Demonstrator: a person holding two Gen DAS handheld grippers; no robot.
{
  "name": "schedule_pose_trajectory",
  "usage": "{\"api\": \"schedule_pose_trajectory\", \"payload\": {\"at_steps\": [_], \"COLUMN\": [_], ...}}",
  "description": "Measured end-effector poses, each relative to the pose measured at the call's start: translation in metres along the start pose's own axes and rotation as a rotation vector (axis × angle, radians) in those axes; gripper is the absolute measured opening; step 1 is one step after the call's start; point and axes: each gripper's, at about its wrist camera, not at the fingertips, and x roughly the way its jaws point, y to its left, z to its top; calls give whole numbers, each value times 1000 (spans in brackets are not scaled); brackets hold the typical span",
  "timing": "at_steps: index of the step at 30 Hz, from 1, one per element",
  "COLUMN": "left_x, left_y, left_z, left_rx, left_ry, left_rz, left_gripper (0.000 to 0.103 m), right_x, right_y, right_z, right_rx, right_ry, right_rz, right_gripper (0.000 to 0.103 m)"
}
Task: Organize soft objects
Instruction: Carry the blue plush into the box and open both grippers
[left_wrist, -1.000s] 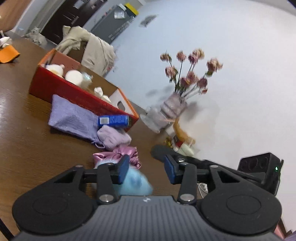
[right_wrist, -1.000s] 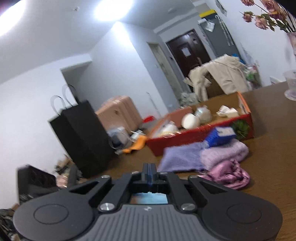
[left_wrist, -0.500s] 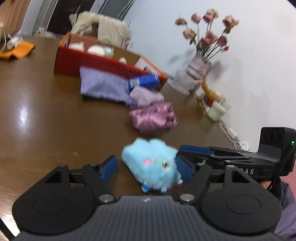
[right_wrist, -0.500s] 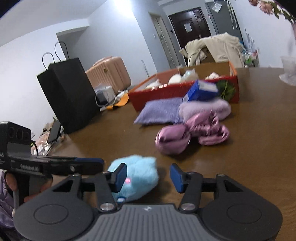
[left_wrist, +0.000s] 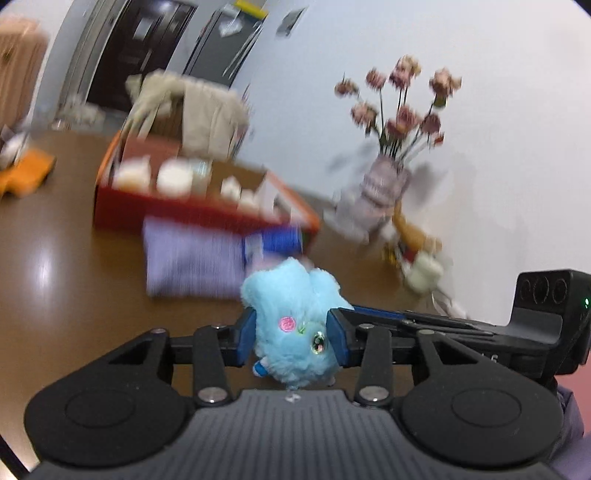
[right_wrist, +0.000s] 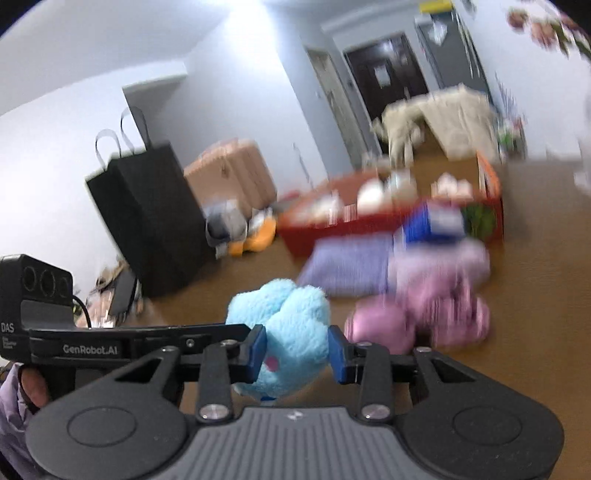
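A fluffy light-blue plush toy (left_wrist: 295, 325) sits between the blue pads of my left gripper (left_wrist: 291, 338), which is shut on it. It also shows in the right wrist view (right_wrist: 291, 339), where my right gripper (right_wrist: 297, 352) is shut on it too. Both grippers hold the toy above the brown table (left_wrist: 66, 280). A pink satin bundle (right_wrist: 424, 317), a lilac folded cloth (right_wrist: 347, 269) and a pale purple roll (right_wrist: 443, 258) lie beyond.
A red box (left_wrist: 207, 206) with white items stands behind the cloths, a blue packet (left_wrist: 277, 240) against it. A vase of dried flowers (left_wrist: 384, 188) stands at the right by the wall. A black paper bag (right_wrist: 147, 218) and a pink suitcase (right_wrist: 229, 181) are off the table.
Both grippers have closed on the blue plush toy and lifted it off the table. Both views are now tilted up and blurred by motion.
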Motion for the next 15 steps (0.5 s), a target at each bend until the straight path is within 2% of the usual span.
{"api": "schedule_pose_trajectory", "payload": {"at_steps": [4,8,10,13,14,15], "left_x": [52,124,158,192,199,202], "left_y": [11,42,61,84,92,97], "left_z": [76,129,141,139,136,133], "left_rx": [17,-34,-55,-48,-46,-41], "left_ry": [-28,47,102,180,204,216], "left_rz": [7,61,104,173,193,204], "left_gripper": [41,38,38,38,40,42], "right_x": [39,99,136,188,205,216], "right_y": [-25,-72,-95,-117,-120,-122], "right_z": [73,131,148,154,152,150], "right_rx": [-66,-30,-11,-14,-27,-40], "right_ry": [-53,31,107,231,280,308], "right_rz": [-60,-107,-123,-143,-144,-139], "right_gripper": [34,34,33,30,25,16]}}
